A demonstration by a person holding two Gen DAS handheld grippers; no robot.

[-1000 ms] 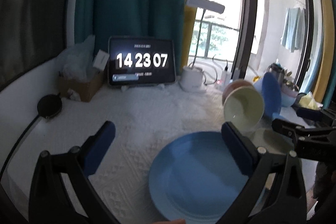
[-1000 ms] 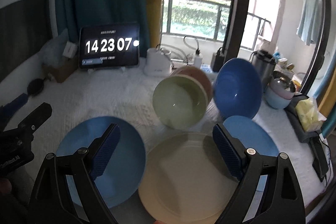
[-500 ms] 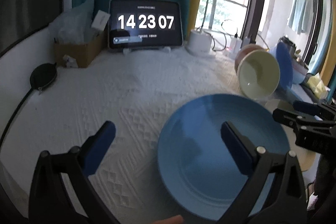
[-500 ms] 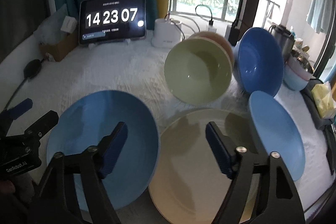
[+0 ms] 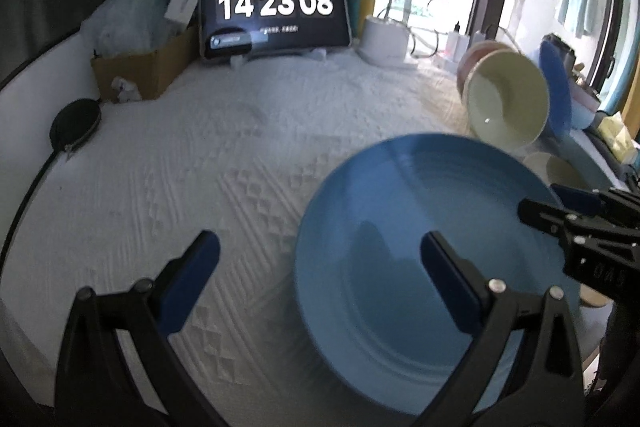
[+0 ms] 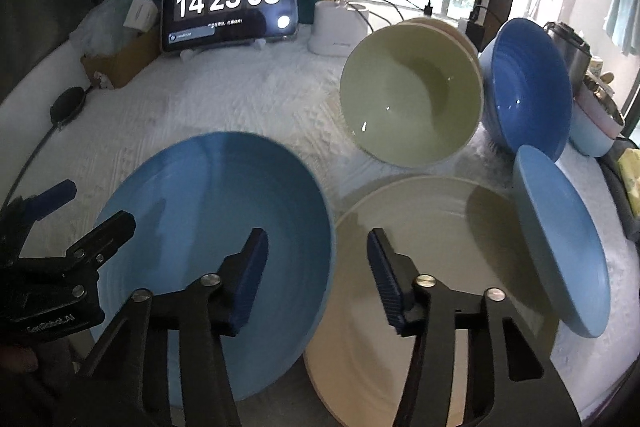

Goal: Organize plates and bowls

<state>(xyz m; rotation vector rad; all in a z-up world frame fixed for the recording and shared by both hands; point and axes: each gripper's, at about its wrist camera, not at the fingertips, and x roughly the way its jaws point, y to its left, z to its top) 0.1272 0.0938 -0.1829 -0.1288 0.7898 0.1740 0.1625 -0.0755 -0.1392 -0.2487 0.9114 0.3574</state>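
Now, left gripper [image 5: 316, 259]: wide open, astride the blue plate's [image 5: 420, 247] near-left rim.
Right gripper [image 6: 316, 259]: half open, closing, empty.
Cream plate [image 6: 432, 239]: right.

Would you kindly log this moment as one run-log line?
left gripper: open over blue plate rim | right gripper: open, jaws just closing, nothing gripped, above cream plate

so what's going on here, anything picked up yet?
Nothing held yet. A person works a gripper in each hand over a white-covered table of dishes. The left gripper is open, straddling the near rim of the light blue plate. The right gripper, jaws just closing, straddles the gap between that plate and the cream plate, gripping nothing.
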